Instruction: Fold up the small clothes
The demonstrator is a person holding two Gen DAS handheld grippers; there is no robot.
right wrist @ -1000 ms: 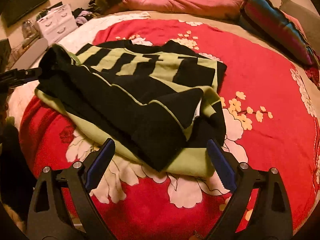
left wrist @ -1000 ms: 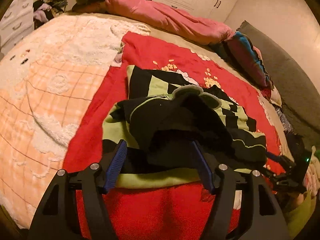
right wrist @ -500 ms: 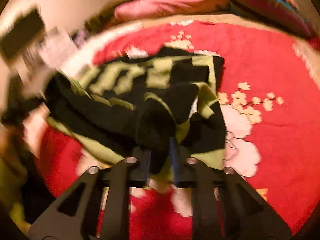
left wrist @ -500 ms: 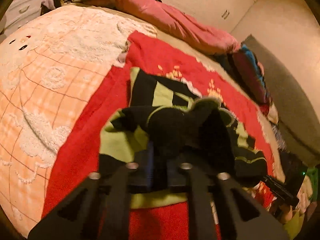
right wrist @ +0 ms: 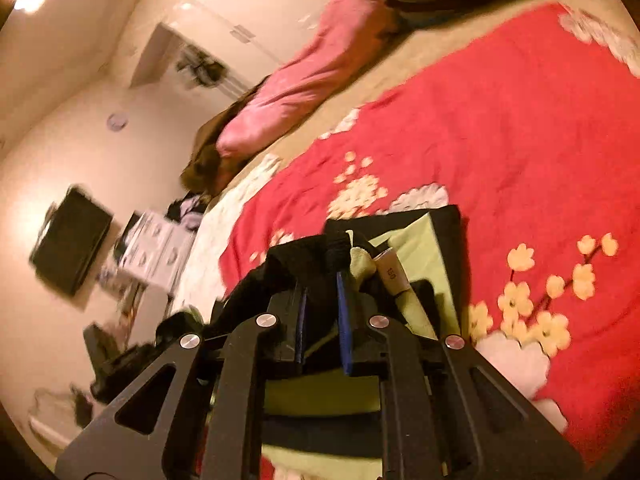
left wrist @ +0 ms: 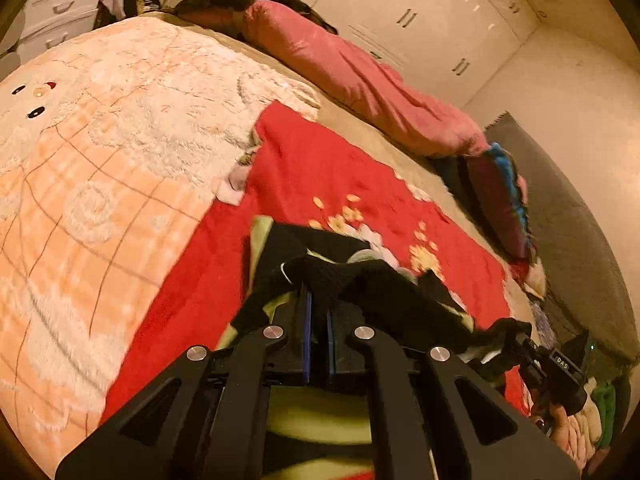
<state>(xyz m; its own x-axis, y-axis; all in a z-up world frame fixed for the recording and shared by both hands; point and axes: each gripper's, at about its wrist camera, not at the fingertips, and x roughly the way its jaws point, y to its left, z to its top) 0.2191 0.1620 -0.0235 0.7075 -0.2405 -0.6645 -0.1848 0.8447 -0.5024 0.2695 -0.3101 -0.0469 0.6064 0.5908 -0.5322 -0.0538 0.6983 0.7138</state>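
Observation:
A black and light-green striped garment (left wrist: 384, 292) lies bunched on a red flowered blanket (left wrist: 320, 168). My left gripper (left wrist: 318, 308) is shut on a black fold of it and holds the fold lifted off the blanket. My right gripper (right wrist: 322, 280) is shut on another black fold of the same garment (right wrist: 416, 248), also raised; a white size tag (right wrist: 390, 274) shows beside its fingers. In the left wrist view the right gripper (left wrist: 556, 368) appears at the lower right, with the cloth stretched between the two.
A peach and white fluffy blanket (left wrist: 100, 168) covers the bed's left side. A pink duvet (left wrist: 360, 80) and a dark striped pillow (left wrist: 500, 200) lie along the far edge. White wardrobes (left wrist: 420, 12) stand behind; drawers (right wrist: 156, 248) and a dark screen (right wrist: 68, 248) stand by the wall.
Both grippers went from open to shut on the garment, then lifted it. Both cameras have tilted upward, and the right one has rolled, with motion blur.

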